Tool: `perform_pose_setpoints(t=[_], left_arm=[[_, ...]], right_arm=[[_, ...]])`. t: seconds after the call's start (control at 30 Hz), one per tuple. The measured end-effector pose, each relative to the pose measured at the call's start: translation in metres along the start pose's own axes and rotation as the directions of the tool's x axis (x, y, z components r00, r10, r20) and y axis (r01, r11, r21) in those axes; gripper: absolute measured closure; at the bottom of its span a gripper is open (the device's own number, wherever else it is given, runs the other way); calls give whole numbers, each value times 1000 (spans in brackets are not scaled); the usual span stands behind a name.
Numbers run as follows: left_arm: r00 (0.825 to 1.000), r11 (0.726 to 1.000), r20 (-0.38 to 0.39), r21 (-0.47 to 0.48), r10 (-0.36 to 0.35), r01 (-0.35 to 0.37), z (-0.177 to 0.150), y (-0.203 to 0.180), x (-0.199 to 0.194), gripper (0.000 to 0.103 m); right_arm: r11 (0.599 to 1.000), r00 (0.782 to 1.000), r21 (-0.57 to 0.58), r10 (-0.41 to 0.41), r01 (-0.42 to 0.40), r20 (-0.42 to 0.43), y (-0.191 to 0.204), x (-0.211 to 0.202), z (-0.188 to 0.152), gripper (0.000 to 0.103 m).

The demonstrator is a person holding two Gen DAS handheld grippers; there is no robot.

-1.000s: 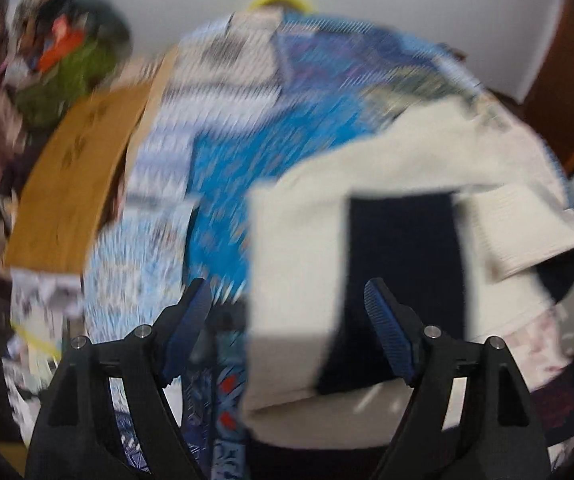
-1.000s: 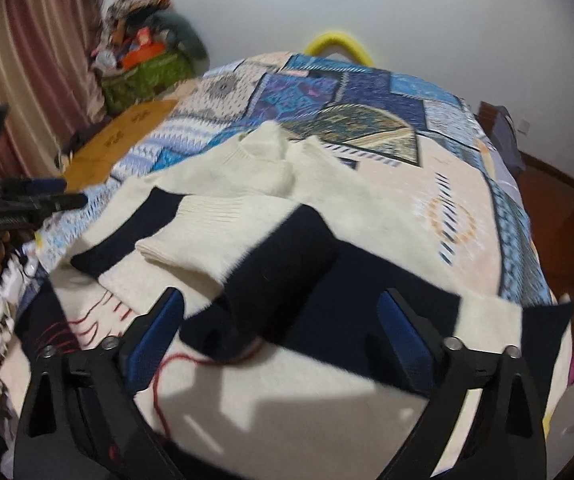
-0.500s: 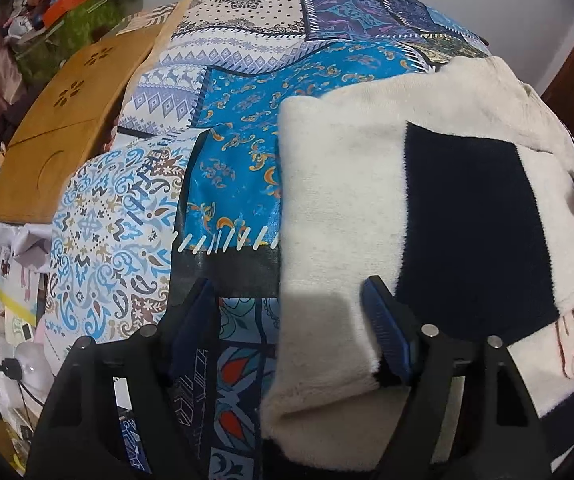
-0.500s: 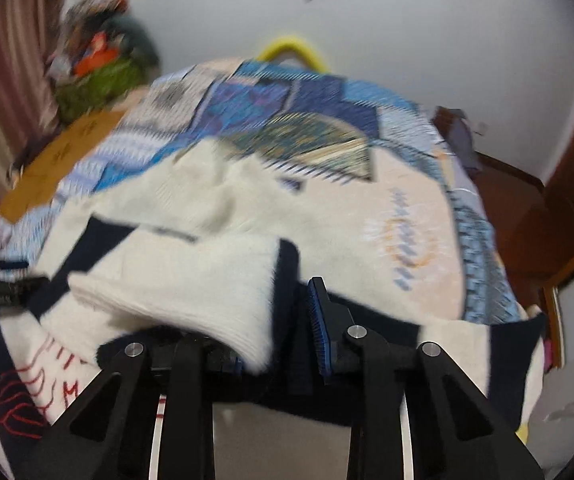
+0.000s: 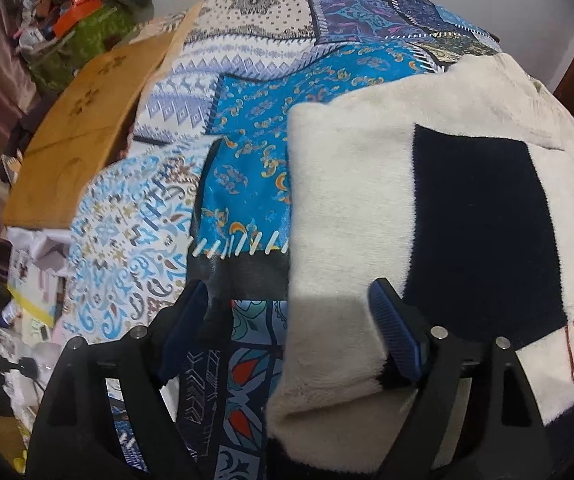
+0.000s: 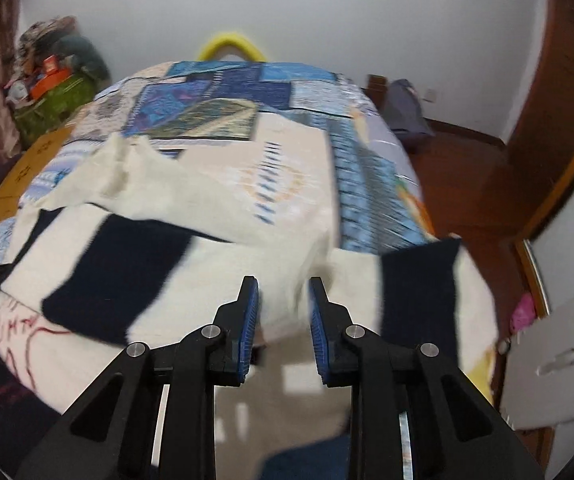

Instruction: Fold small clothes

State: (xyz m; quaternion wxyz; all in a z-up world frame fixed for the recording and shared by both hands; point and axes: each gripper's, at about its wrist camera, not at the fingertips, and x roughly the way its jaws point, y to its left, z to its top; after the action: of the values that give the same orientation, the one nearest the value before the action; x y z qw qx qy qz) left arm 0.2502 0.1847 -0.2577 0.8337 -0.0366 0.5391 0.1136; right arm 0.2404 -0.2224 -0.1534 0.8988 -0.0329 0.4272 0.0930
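A cream sweater with navy blocks and red stitching lies spread on the bed. My left gripper hovers over its left edge. Its jaws are opening, the cream hem lies between them, and the pads do not press on it. In the right wrist view the sweater fills the foreground, blurred. My right gripper is shut narrow on a cream fold of the sleeve. The sleeve's navy band trails to the right of it.
A patchwork bedspread covers the bed. A wooden board lies along its left side, with a green bag of clutter beyond. A brown floor and a wooden door frame are to the right. Papers crowd the lower left.
My right gripper closed on the sleeve's cream cuff and carried it to the right across the sweater. My left gripper sank toward the sweater's left edge and stayed open.
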Motion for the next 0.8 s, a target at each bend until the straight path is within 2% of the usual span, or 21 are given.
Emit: perform_pose_setpoints(t=[0.1, 0.13, 0.2, 0.27, 0.3, 0.37, 0.43, 0.53, 0.7, 0.8], left_arm=[[999, 999, 34, 32, 30, -31, 5, -6, -14, 21], [998, 999, 47, 36, 29, -31, 7, -8, -19, 21], [996, 999, 92, 43, 19, -23, 16, -14, -38, 21], [992, 999, 128, 44, -3, -3, 27, -22, -55, 21], [989, 999, 147, 46, -21, 14, 33, -28, -65, 21], [982, 996, 172, 57, -74, 65, 44, -43, -80, 21], [977, 992, 179, 70, -114, 103, 52, -59, -89, 21], [971, 983, 176, 112, -164, 146, 59, -94, -92, 21], [978, 970, 114, 191, -176, 153, 56, -148, -71, 21], [982, 965, 70, 208, -175, 157, 51, -166, -58, 21]], right_arm=[[999, 1000, 51, -10, 9, 15, -22, -11, -2, 80], [997, 1000, 71, -12, 11, 20, -33, -16, -4, 76], [995, 999, 101, -13, 10, 31, -48, -23, -5, 61], [991, 998, 131, -37, 30, 57, -64, -31, -8, 42], [989, 996, 144, -55, 45, 69, -73, -36, -11, 38], [983, 993, 170, -85, 71, 77, -91, -43, -17, 25], [976, 992, 200, -98, 81, 74, -104, -44, -22, 23], [961, 996, 267, -82, 73, 26, -128, -33, -36, 23], [941, 998, 335, -36, 48, -41, -144, -7, -58, 23], [932, 997, 361, -14, 42, -81, -152, 15, -63, 23]])
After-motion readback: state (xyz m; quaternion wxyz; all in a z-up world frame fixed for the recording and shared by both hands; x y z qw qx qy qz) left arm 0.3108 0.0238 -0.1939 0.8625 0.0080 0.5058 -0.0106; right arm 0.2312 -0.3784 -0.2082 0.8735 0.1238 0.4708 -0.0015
